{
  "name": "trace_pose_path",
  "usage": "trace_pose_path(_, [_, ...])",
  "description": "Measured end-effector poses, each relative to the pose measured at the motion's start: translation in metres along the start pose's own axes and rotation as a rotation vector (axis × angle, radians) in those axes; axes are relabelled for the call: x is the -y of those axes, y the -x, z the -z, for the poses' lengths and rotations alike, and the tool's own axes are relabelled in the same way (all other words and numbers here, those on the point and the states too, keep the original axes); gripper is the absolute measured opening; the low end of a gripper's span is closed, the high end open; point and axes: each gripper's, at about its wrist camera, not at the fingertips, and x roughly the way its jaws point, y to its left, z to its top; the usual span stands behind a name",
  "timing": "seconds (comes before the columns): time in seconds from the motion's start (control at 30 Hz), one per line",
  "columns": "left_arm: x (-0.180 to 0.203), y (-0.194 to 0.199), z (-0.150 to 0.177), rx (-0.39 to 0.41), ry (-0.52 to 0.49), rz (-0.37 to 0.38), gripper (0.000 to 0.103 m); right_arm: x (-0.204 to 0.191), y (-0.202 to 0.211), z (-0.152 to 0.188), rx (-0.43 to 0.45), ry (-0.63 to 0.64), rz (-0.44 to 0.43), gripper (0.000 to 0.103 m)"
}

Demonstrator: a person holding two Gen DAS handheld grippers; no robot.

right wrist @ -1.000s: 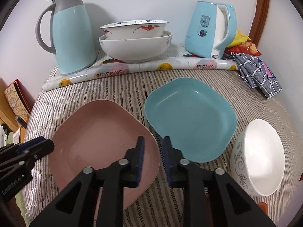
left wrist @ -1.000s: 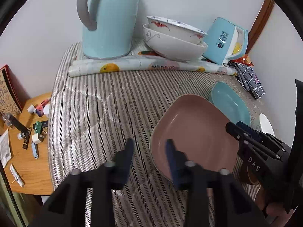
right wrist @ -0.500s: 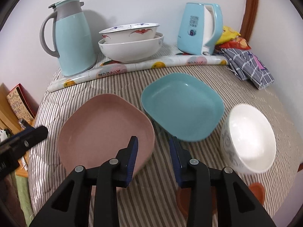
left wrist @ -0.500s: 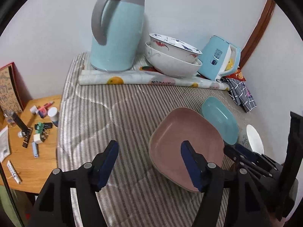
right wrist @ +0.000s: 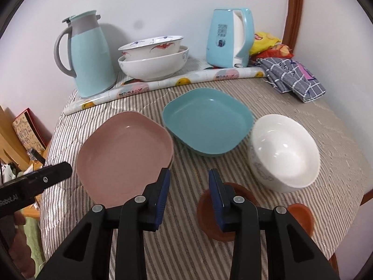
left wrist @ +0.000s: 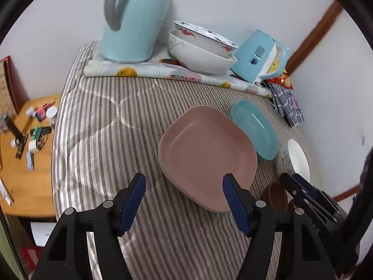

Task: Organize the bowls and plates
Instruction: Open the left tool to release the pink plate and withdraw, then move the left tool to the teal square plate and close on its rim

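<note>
A pink square plate (left wrist: 207,154) (right wrist: 123,151) lies on the striped tablecloth, on top of a paler plate. A teal square plate (left wrist: 255,131) (right wrist: 207,121) lies to its right, then a white bowl (left wrist: 295,161) (right wrist: 284,149). Two small brown saucers (right wrist: 223,212) lie near the front edge. Two stacked patterned bowls (left wrist: 200,46) (right wrist: 151,58) stand at the back. My left gripper (left wrist: 184,200) is open and empty, in front of the pink plate. My right gripper (right wrist: 188,193) is open and empty, above the cloth between the pink plate and a saucer.
A light blue thermos jug (left wrist: 132,18) (right wrist: 88,53) and a blue kettle (left wrist: 258,56) (right wrist: 229,37) stand at the back behind a rolled mat (right wrist: 163,84). A folded checked cloth (right wrist: 293,77) lies at the right. A low wooden table (left wrist: 25,154) with small items stands left.
Both grippers have opened wider and drawn back from the plates. The pink plate now rests on the cloth, apart from both grippers.
</note>
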Motion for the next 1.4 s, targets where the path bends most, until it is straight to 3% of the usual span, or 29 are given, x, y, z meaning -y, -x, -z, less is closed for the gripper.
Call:
trace_pose_path(0.13, [0.007, -0.001, 0.0, -0.012, -0.004, -0.02, 0.066, 0.013, 0.012, -0.002, 0.028, -0.007, 0.016, 0.035])
trace_pose_path(0.33, [0.028, 0.009, -0.007, 0.07, -0.075, 0.06, 0.067, 0.034, 0.02, -0.005, 0.048, -0.034, 0.029, 0.035])
trace_pose_path(0.5, [0.038, 0.004, -0.022, 0.056, -0.007, 0.164, 0.067, 0.045, 0.018, -0.013, 0.051, -0.043, 0.049, 0.035])
trace_pose_path(0.73, [0.056, 0.002, -0.04, 0.122, -0.054, 0.162, 0.066, 0.055, 0.012, -0.025, 0.063, -0.058, 0.062, 0.043])
trace_pose_path(0.93, [0.061, -0.007, -0.055, 0.148, -0.077, 0.146, 0.066, 0.058, 0.002, -0.039, 0.071, -0.058, 0.069, 0.043])
trace_pose_path(1.1, [0.062, -0.019, -0.064, 0.138, -0.072, 0.191, 0.066, 0.059, -0.01, -0.049, 0.07, -0.059, 0.1, 0.049])
trace_pose_path(1.23, [0.067, -0.03, -0.069, 0.137, -0.098, 0.168, 0.066, 0.064, -0.021, -0.056, 0.055, -0.083, 0.104, 0.051])
trace_pose_path(1.4, [0.071, -0.047, -0.077, 0.061, -0.121, 0.152, 0.067, 0.071, -0.032, -0.063, 0.04, -0.12, 0.077, 0.051])
